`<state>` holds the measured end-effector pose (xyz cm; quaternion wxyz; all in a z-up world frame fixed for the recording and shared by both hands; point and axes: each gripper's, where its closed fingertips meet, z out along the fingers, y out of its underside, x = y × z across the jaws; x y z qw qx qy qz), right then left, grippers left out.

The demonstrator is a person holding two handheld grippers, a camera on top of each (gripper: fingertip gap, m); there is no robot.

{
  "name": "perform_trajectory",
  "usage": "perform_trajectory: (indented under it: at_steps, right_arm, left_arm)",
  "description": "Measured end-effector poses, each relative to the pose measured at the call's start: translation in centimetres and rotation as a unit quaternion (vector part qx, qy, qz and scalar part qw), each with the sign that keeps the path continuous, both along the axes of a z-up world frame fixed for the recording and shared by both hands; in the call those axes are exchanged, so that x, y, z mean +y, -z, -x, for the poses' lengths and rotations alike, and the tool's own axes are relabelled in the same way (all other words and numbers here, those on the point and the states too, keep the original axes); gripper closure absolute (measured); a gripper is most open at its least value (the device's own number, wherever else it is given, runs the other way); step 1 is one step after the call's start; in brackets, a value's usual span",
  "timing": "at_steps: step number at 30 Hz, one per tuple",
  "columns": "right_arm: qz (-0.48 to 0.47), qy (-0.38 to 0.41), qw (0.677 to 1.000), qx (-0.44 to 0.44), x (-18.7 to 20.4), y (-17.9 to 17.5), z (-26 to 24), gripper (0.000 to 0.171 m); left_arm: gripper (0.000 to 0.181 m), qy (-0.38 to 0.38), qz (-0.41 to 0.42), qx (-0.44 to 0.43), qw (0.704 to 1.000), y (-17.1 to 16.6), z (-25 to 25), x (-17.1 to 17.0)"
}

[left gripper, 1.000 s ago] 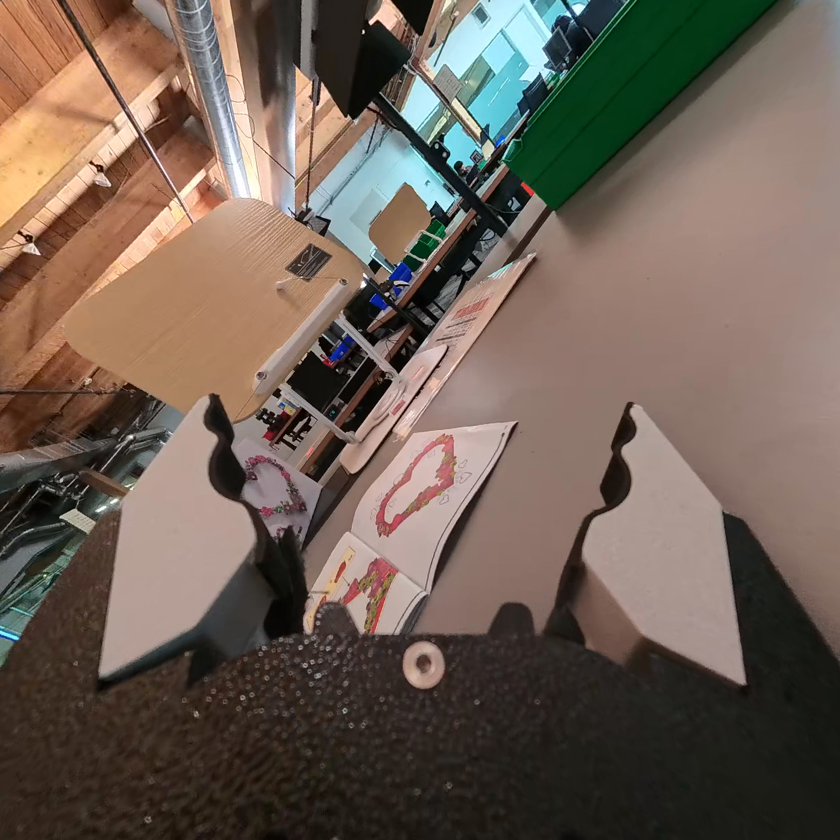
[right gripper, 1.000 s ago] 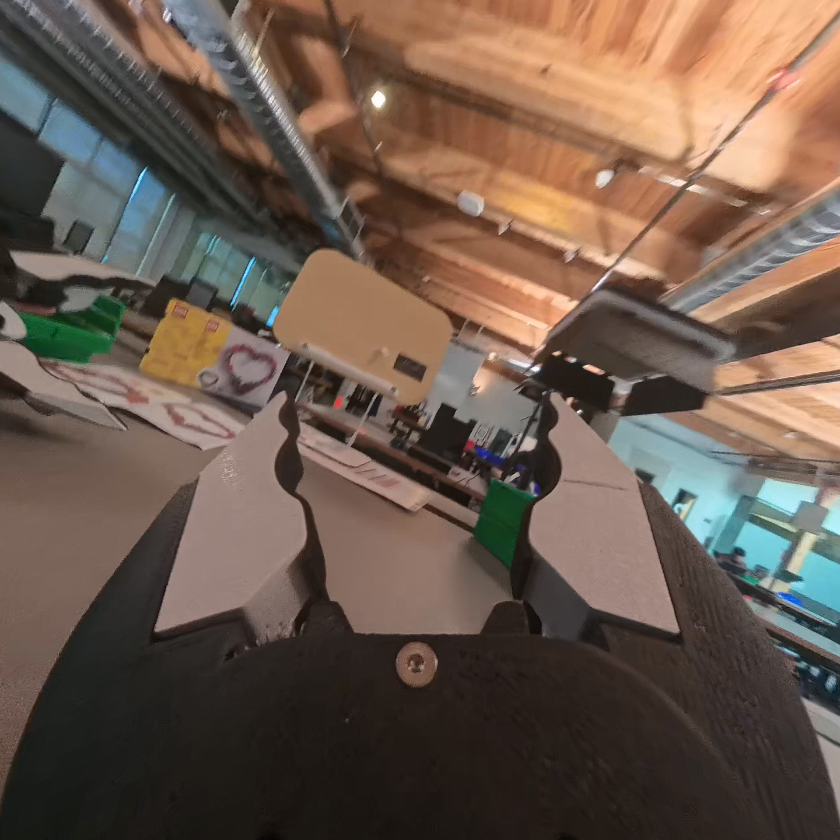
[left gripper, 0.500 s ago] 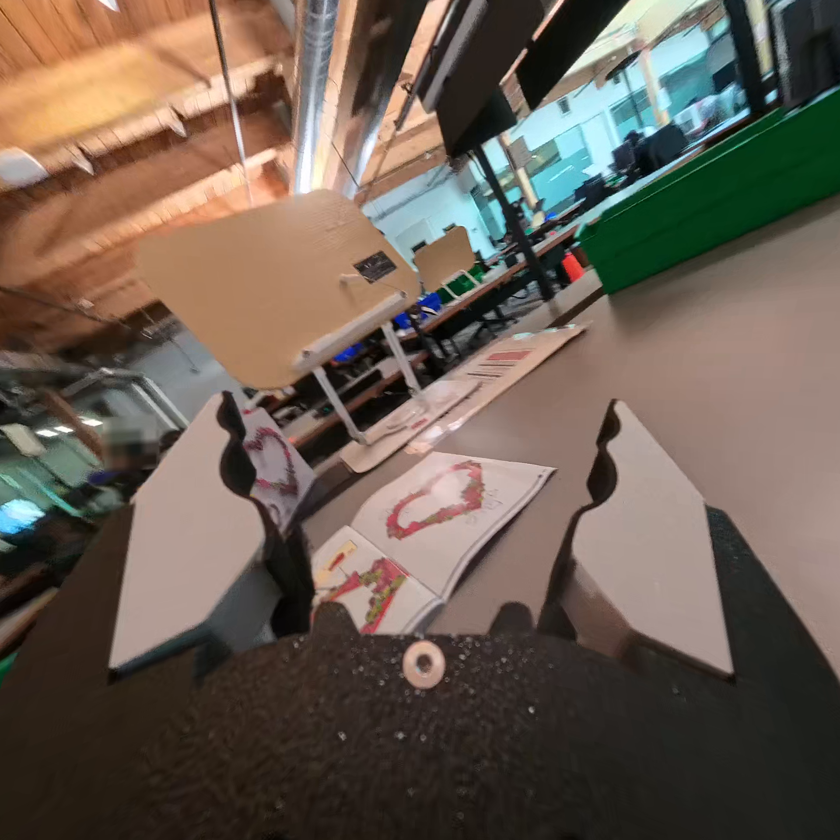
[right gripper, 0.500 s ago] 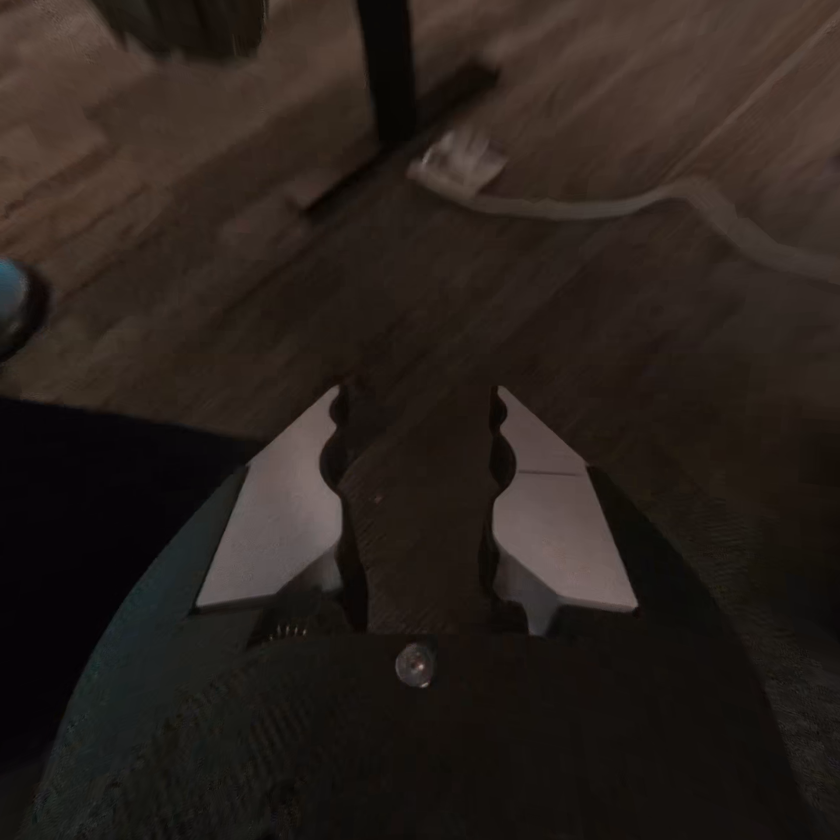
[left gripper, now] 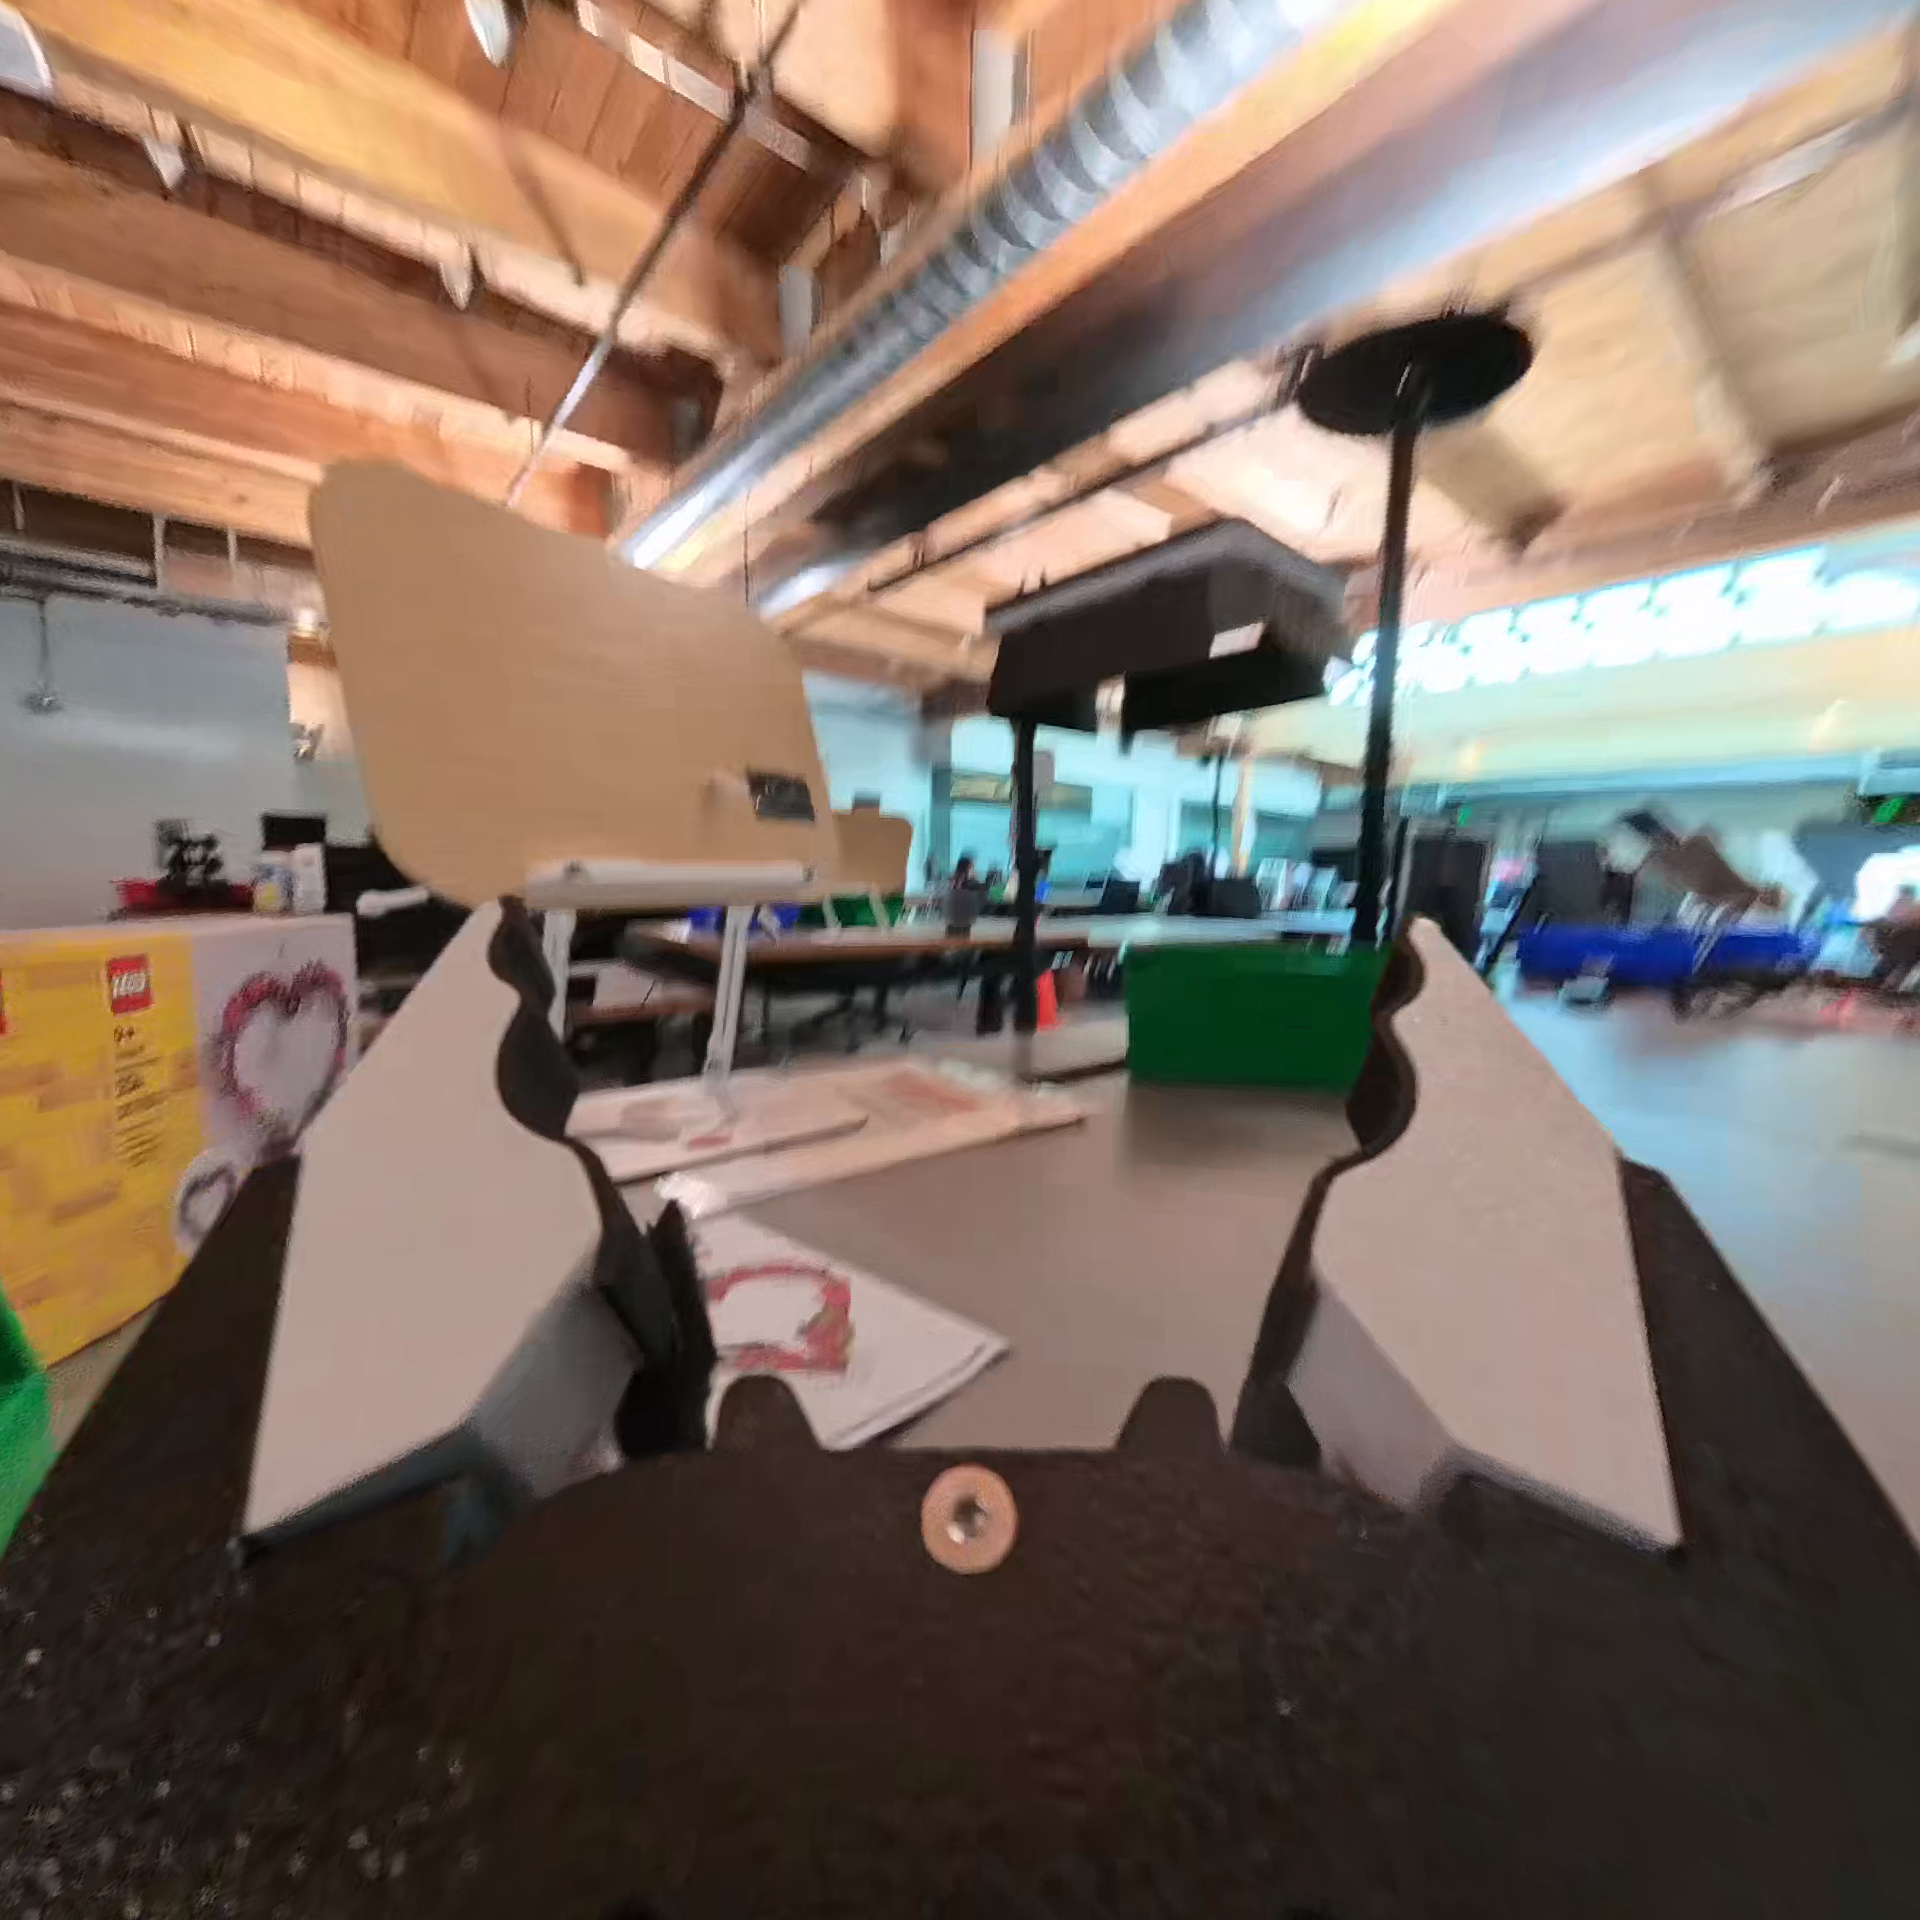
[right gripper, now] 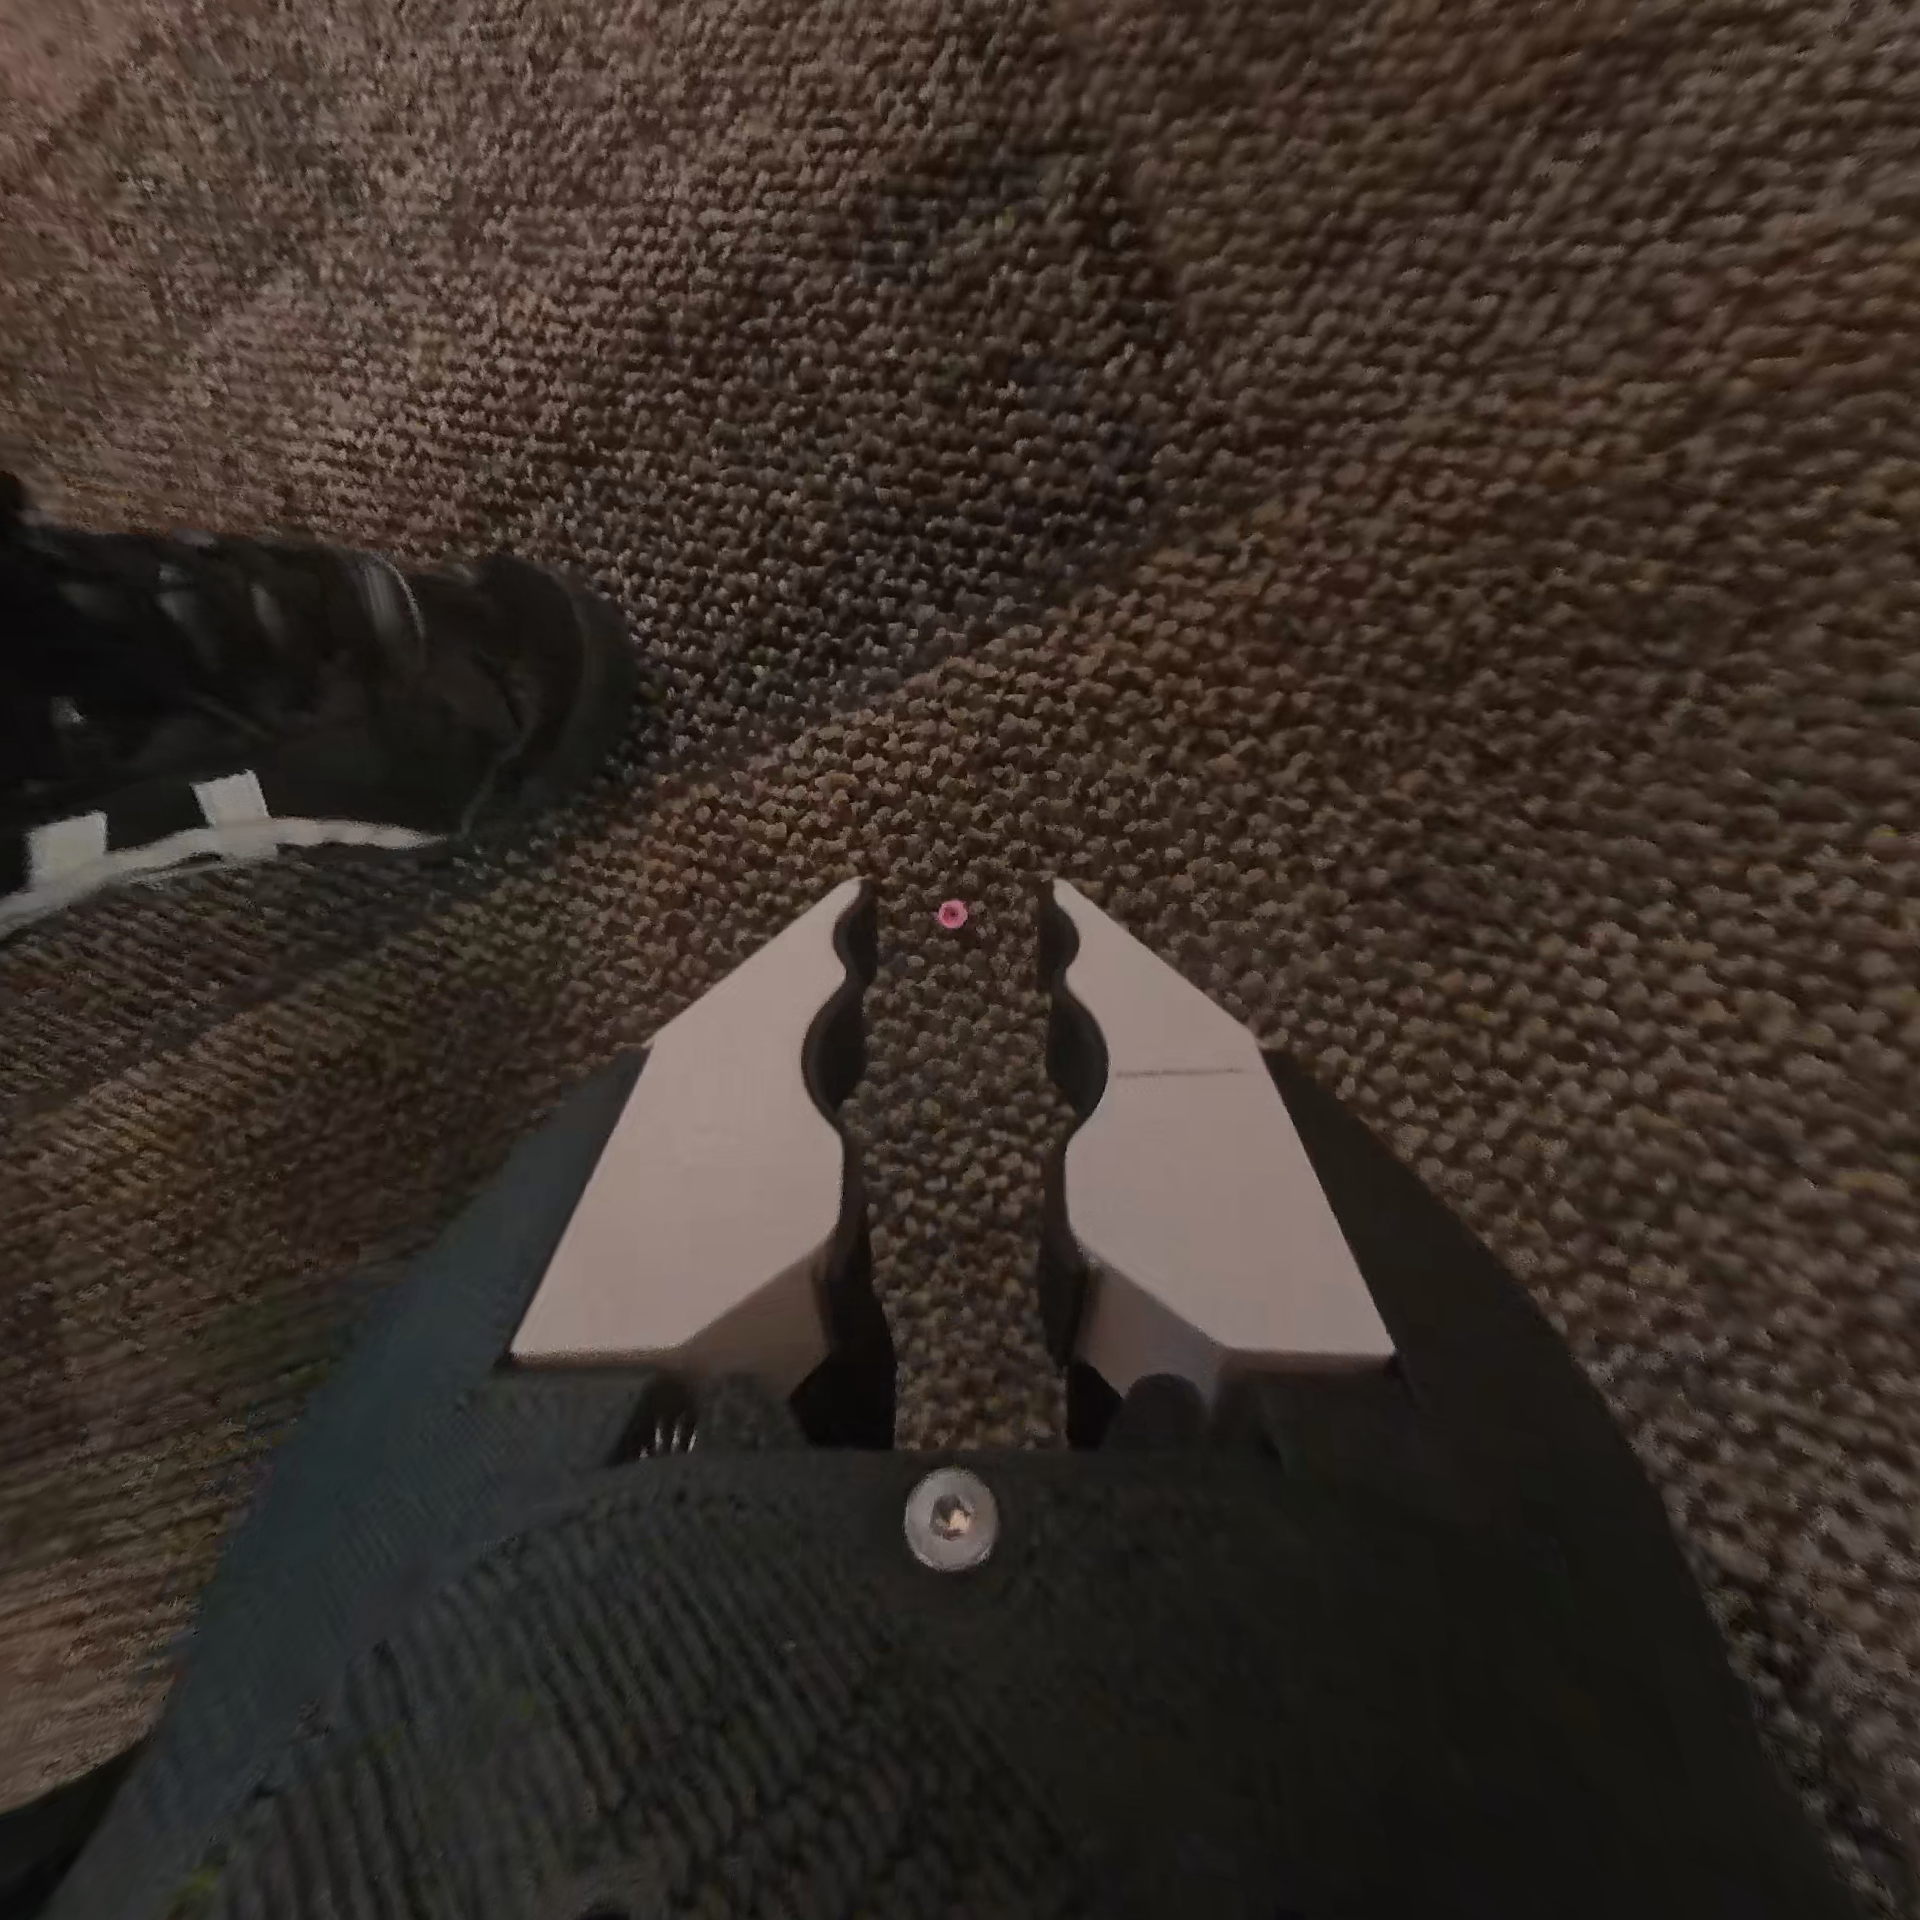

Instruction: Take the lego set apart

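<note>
A tiny pink round lego piece lies on the brown carpet, just between the tips of my right gripper. The right gripper points down at the floor, partly open and empty. My left gripper is wide open and empty, level just above the grey table. An open instruction booklet with a red heart picture lies on the table close under it. The yellow and white lego box stands at the left. The built lego set itself is not in view.
A person's black shoe rests on the carpet to the left of the right gripper. A green bin stands at the far side of the table, flat sheets lie beyond the booklet, and a green bin's corner shows at the left edge. Spacing between my two grippers at the tips: around 100 centimeters.
The right gripper swung from the table down to the floor, closed partway, and now hovers at the pink piece. The left gripper rolled level and turned left, bringing the box into view.
</note>
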<state>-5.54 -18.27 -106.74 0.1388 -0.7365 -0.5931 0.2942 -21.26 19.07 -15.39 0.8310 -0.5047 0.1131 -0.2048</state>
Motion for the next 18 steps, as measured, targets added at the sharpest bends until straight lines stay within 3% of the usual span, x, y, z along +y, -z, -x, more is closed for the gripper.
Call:
perform_trajectory:
  at_steps: [6, 10, 18]
  right_arm:
    - [0.006, -0.047, 0.999, -0.023, -0.8, 2.9, -0.4, 0.151]
    - [0.03, -0.056, 0.998, 0.008, -1.4, 2.6, 1.0, 0.155]
    - [0.002, -0.083, 0.995, -0.052, -2.1, 5.4, -0.2, 0.153]
  left_arm:
    - [0.027, 0.006, 0.021, -0.087, 0.996, 0.2, 2.6, 0.7]
    - [0.027, 0.003, 0.023, -0.099, 0.995, 0.1, 2.7, 0.6]
    - [0.027, 0.016, 0.029, -0.102, 0.994, 0.0, 2.3, 0.7]
